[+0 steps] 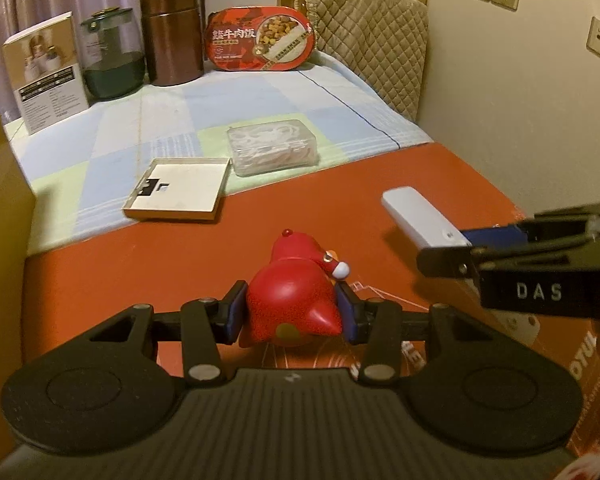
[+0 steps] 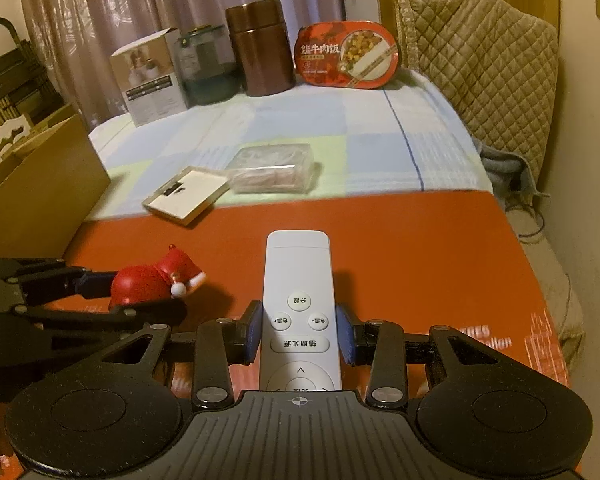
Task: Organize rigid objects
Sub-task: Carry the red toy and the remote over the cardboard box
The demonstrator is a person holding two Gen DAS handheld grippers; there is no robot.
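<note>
My left gripper (image 1: 291, 307) is shut on a red toy figure (image 1: 296, 288) with a white-tipped nose, held over the red box top (image 1: 140, 256). It also shows in the right wrist view (image 2: 152, 278) at the left. My right gripper (image 2: 299, 330) is shut on a white remote control (image 2: 298, 292) with round buttons, held over the same red surface (image 2: 420, 248). The remote also shows in the left wrist view (image 1: 420, 216) at the right, with the right gripper's fingers (image 1: 496, 236) around its near end.
On the checked cloth lie a clear plastic box (image 1: 274, 147) and a flat open tray (image 1: 178, 188). At the back stand a white carton (image 1: 44, 72), a glass jar (image 1: 110, 56), a brown canister (image 1: 172, 34) and a red meal box (image 1: 260, 38). A cardboard box (image 1: 0, 216) is at the left.
</note>
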